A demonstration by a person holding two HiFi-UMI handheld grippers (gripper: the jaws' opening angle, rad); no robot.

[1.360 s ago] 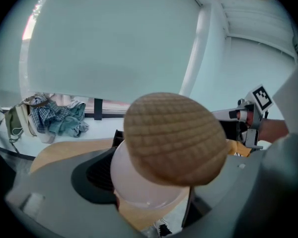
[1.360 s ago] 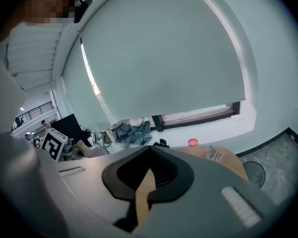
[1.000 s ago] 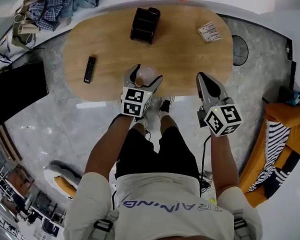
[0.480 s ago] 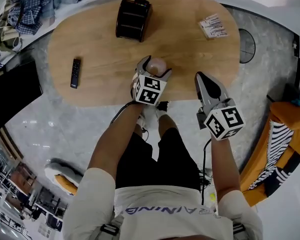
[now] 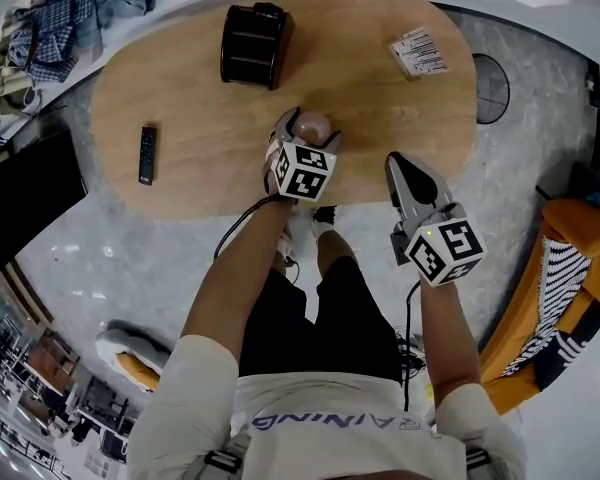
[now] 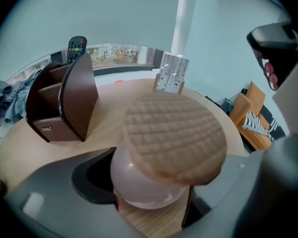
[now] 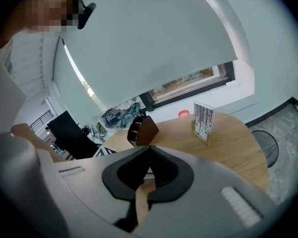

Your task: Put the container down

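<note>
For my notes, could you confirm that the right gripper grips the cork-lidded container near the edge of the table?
Not quite: the left gripper grips the cork-lidded container near the edge of the table, as the left gripper view shows.

A small, round-bodied container of pale pink glossy material (image 6: 169, 155), capped with 1 wide, flat, tan lid (image 6: 176, 135) whose top has a fine grid texture, is clamped between the 2 jaws of the left gripper (image 5: 306, 133), 1 jaw pressing each side of the pink body below the lid. The lid overhangs the body all round and tilts slightly. The container is low over the oval light-wood table (image 5: 380, 98), near the table's near long edge and about midway along it; whether its base touches the tabletop cannot be told.
</note>
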